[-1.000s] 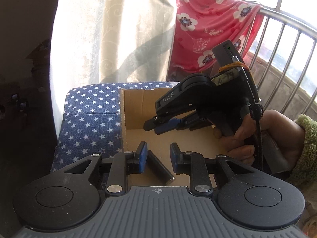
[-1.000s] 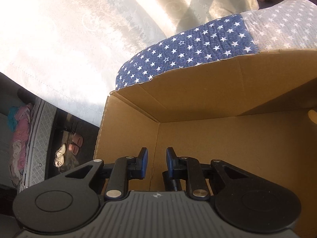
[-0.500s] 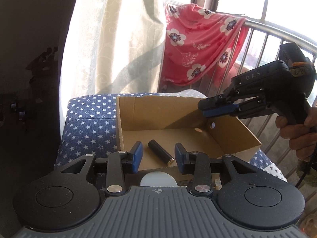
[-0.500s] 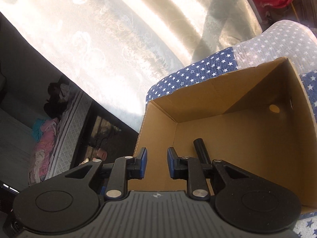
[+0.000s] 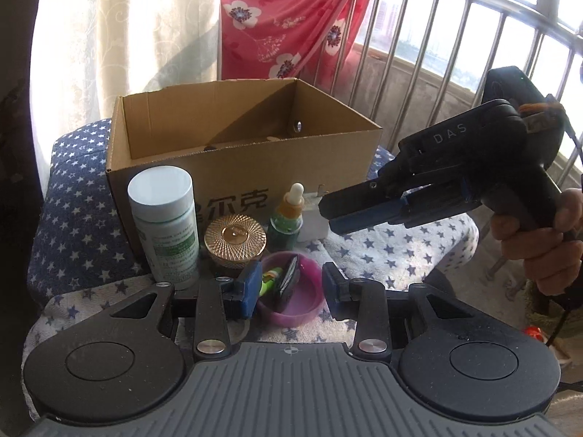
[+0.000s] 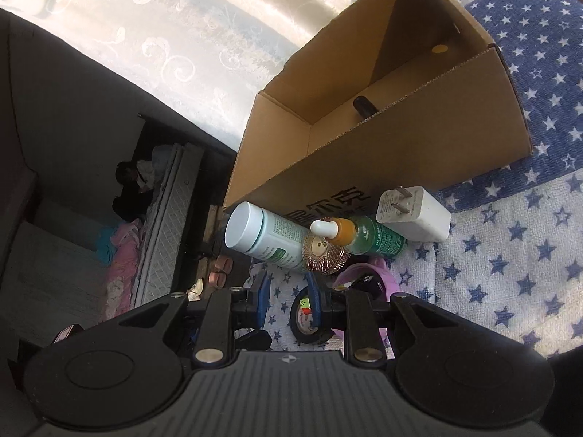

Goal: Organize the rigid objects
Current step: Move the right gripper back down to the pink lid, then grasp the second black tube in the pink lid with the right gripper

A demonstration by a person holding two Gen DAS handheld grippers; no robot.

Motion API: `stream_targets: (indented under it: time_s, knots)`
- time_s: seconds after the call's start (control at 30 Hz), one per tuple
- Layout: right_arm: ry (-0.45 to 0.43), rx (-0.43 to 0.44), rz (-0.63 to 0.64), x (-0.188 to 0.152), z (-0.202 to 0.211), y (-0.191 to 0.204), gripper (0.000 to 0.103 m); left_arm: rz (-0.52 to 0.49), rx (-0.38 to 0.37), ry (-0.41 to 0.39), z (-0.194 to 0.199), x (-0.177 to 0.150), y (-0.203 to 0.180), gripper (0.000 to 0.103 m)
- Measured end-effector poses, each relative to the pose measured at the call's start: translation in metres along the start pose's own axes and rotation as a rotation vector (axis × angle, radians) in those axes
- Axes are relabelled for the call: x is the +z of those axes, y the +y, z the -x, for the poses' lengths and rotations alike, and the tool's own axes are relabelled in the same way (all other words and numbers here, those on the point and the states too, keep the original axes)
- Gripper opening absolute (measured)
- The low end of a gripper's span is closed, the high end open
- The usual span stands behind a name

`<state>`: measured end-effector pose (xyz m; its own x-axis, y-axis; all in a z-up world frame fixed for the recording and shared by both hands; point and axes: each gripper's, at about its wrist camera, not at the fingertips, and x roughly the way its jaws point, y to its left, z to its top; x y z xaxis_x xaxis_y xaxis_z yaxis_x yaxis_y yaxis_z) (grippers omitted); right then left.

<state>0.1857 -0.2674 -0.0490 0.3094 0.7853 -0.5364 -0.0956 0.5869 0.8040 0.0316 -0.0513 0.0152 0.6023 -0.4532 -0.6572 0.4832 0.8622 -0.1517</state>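
1. Left wrist view: the left gripper (image 5: 288,293) hovers low over a purple bowl (image 5: 291,306), its blue-padded fingers spread wide to either side of the bowl and closed on nothing.
2. The bowl holds a small green-and-yellow item and a dark flat item; what they are cannot be told.
3. Just behind the bowl, in a row along the front wall of the cardboard box (image 5: 240,145), stand a white-capped bottle (image 5: 164,218), upright with its long axis vertical, a gold ribbed lid (image 5: 235,236), a green dropper bottle (image 5: 288,218), upright with its tip up, and a white plug adapter (image 5: 313,215).
4. The box is open at the top and sits on a blue star-print cloth (image 5: 76,225).
5. The right gripper (image 5: 364,215), held in a hand (image 5: 539,240) at the right, points leftward toward the adapter; its fingers lie close together with nothing between them.
6. Right wrist view: the right gripper (image 6: 288,302) has its fingers parted by a narrow gap, holding nothing, above a black tape roll (image 6: 309,324).
7. A dark cylinder (image 6: 364,107) lies on the box floor, its long axis slanting toward the near wall.
8. The box, white-capped bottle, dropper bottle, gold lid and adapter appear here tilted by the camera's angle.
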Motion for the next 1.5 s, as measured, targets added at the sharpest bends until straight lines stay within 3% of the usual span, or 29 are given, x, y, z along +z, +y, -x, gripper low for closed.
stream_targets:
  time_s: [0.1, 0.47, 0.63, 0.83, 1.13, 1.5]
  knots:
    - [0.029, -0.011, -0.054, -0.006, -0.014, -0.012, 0.025, -0.016, -0.009, 0.023, -0.011, -0.008, -0.01, 0.035]
    - [0.067, -0.116, -0.094, -0.004, -0.048, -0.017, 0.025, -0.091, 0.115, 0.043, -0.046, -0.018, -0.027, 0.033]
    - [0.066, -0.146, -0.092, -0.007, -0.049, -0.014, 0.025, -0.111, 0.1, 0.036, -0.049, -0.021, -0.029, 0.033]
    - [0.088, -0.186, -0.088, -0.006, -0.05, -0.017, 0.025, -0.12, -0.01, 0.014, -0.045, -0.023, -0.026, 0.032]
    - [0.094, -0.215, -0.062, -0.006, -0.055, -0.017, 0.025, -0.103, 0.025, 0.033, -0.059, -0.019, -0.022, 0.032]
    - [0.118, -0.236, -0.047, 0.0, -0.063, -0.009, 0.026, -0.104, 0.1, 0.061, -0.07, -0.019, -0.024, 0.016]
